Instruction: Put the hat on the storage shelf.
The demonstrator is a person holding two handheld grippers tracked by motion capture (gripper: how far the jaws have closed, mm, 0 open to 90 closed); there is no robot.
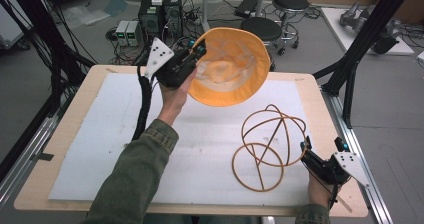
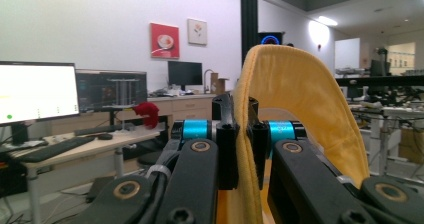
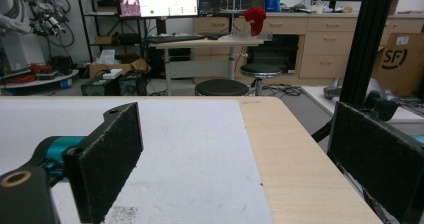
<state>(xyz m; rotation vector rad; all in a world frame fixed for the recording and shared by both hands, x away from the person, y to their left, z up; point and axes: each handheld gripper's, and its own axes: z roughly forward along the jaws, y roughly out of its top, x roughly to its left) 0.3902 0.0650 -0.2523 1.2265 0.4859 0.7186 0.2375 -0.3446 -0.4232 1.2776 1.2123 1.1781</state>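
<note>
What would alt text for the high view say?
Seen from above, the left gripper holds a floppy yellow fabric cap by its rim above a white mat on a wooden table. A wire frame lies on the mat, with the open right gripper beside it.

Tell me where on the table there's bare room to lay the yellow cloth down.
The white mat is bare across its left and middle, from the left forearm over to the wire frame. The right front is crowded: the frame sits there with the right gripper beside it. The left gripper holds the cloth above the far edge.
</note>
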